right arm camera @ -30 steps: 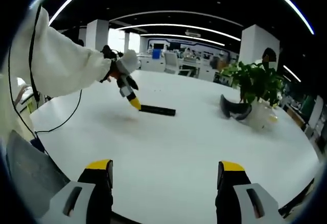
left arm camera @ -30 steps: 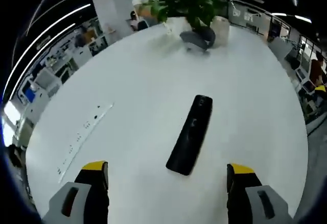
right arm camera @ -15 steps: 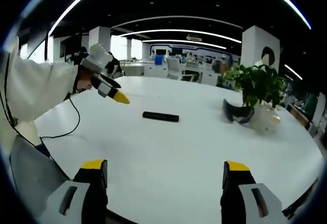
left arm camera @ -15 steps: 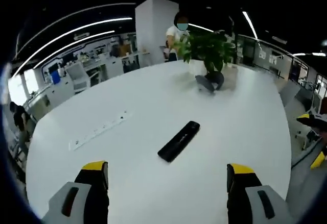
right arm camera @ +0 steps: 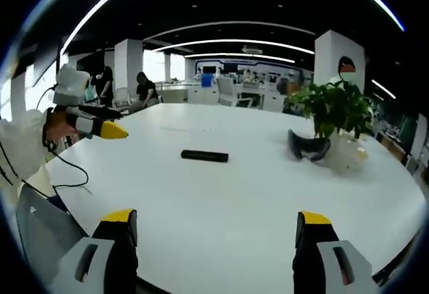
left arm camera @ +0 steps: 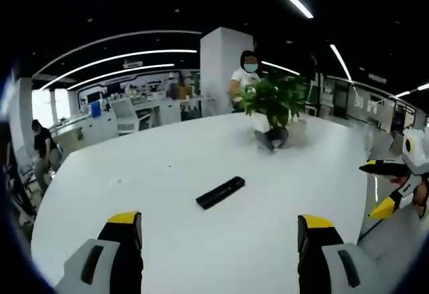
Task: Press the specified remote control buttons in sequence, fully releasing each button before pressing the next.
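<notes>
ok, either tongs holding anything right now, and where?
Nothing held. Left tongs and right tongs are both open and empty; the remote lies alone on the white table.

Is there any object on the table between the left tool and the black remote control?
Nothing visible does. In the left gripper view, only bare white table lies between the open left tool and the remote control. The potted plant stands far behind it.

Matt black plastic remote control (right arm camera: 204,155) on smooth white table (right arm camera: 268,200).

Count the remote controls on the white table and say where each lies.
1. The black remote control lies flat mid-table, apart from the potted plant. None looks hidden.
</notes>
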{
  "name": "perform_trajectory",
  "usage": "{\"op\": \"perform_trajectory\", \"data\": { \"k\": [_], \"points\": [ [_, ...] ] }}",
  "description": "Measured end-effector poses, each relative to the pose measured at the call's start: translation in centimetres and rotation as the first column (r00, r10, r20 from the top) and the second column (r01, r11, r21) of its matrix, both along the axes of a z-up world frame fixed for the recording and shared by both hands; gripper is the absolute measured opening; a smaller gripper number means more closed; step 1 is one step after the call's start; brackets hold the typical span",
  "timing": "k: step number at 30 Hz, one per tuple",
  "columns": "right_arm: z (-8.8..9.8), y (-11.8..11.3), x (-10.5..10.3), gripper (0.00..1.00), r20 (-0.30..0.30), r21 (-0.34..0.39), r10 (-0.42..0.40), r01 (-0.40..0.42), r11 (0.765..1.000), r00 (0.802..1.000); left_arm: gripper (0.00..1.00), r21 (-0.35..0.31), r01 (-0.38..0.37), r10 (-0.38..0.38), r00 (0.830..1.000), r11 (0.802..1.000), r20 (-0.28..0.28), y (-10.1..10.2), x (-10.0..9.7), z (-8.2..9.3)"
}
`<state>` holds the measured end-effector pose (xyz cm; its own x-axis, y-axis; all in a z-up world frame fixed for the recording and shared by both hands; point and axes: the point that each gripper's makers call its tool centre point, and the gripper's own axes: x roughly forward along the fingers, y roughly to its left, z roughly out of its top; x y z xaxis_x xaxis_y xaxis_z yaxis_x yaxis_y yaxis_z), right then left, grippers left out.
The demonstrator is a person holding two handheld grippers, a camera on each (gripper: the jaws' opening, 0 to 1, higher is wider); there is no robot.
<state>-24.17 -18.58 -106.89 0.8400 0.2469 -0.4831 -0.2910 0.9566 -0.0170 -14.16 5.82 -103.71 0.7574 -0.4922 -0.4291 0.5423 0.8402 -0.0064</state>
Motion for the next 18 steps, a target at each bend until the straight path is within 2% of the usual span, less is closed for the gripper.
{"op": "perform_trajectory", "data": {
  "k": [2, 5, 7, 8, 12, 15, 18],
  "points": [
    [0.0, -0.3, 0.0, 0.98, -0.001, 0.013, -0.01, 0.01, 1.0, 1.0, 1.0, -0.013, -0.038, 0.038, 0.999, 0.999, 0.023, 0.8, -0.9, 0.2],
    [-0.3, -0.6, 0.1, 0.98, -0.005, 0.006, -0.026, 0.026, 1.0, 1.0, 1.0, -0.024, -0.058, 0.058, 0.998, 0.998, 0.024, 1.6, -2.7, -0.1],
    [-0.4, -0.7, 0.2, 0.97, -0.01, 0.007, -0.039, 0.039, 0.999, 0.999, 1.0, 0.01, -0.091, 0.091, 0.995, 0.996, 0.038, 2.4, -4.3, -0.6],
    [-0.5, -0.9, 0.3, 0.97, -0.012, 0.008, -0.053, 0.053, 0.999, 0.999, 1.0, 0.031, -0.108, 0.105, 0.992, 0.994, 0.073, 2.7, -4.7, -0.4],
    [-0.8, -1.3, 0.4, 0.97, -0.013, -0.01, -0.079, 0.079, 0.997, 0.997, 1.0, 0.027, -0.114, 0.111, 0.988, 0.993, 0.111, 1.9, -7.4, -0.4],
    [-0.8, -1.4, 0.4, 0.96, -0.01, -0.018, -0.085, 0.085, 0.996, 0.996, 1.0, 0.056, -0.099, 0.093, 0.991, 0.994, 0.096, 1.8, -8.4, -1.1],
    [-0.8, -1.6, 0.5, 0.95, -0.007, -0.025, -0.094, 0.094, 0.995, 0.996, 1.0, 0.087, -0.111, 0.103, 0.991, 0.99, 0.09, 2.5, -9.4, -1.6]
  ]
}}
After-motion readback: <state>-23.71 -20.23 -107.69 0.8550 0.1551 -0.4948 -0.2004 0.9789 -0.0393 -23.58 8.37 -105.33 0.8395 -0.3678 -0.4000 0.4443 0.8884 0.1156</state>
